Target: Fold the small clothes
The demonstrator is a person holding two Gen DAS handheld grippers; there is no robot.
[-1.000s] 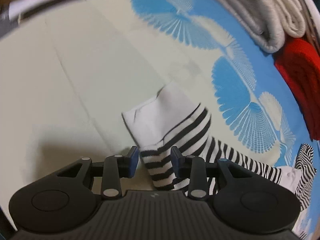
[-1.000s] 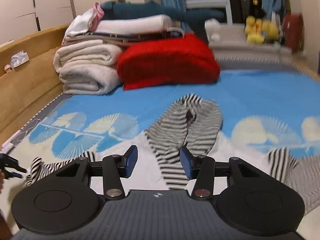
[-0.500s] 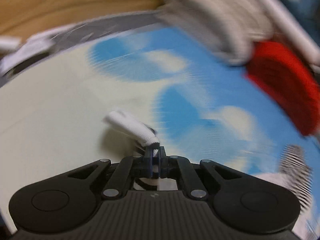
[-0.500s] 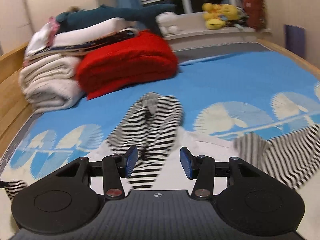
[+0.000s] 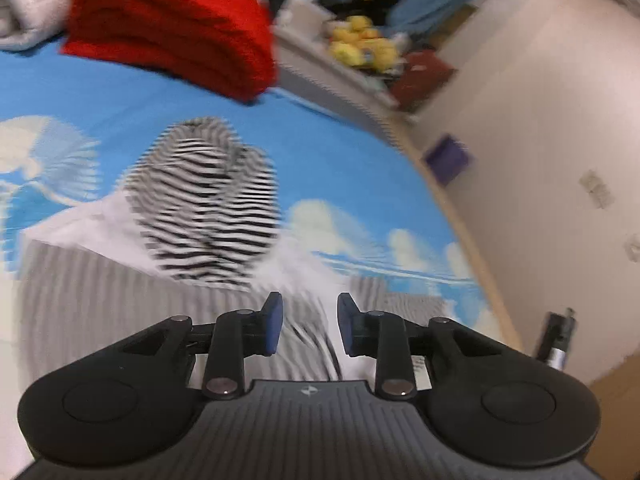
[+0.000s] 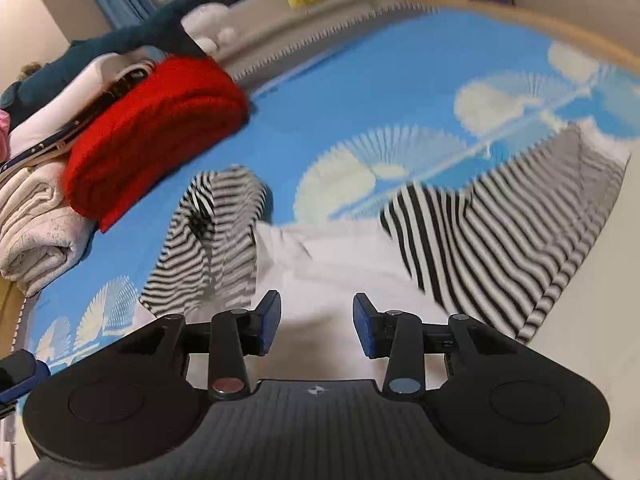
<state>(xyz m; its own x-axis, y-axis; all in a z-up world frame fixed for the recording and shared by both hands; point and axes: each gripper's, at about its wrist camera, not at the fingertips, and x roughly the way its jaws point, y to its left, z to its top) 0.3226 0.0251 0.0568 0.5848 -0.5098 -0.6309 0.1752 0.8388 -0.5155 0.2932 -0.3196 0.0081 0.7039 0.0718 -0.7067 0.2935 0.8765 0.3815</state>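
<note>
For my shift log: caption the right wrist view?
Right gripper, jaws closing on nothing, above striped hooded top on blue bedspread.

Black-and-white striped hooded garment with a white chest panel (image 6: 340,264), soft knit, lies spread flat on the blue fan-patterned bed cover. Striped hood (image 6: 216,232) is crumpled, pointing toward the bed's far edge. One striped sleeve (image 6: 520,232) stretches toward the bed's right edge. Body (image 5: 100,292) lies blurred at the near edge.
</note>
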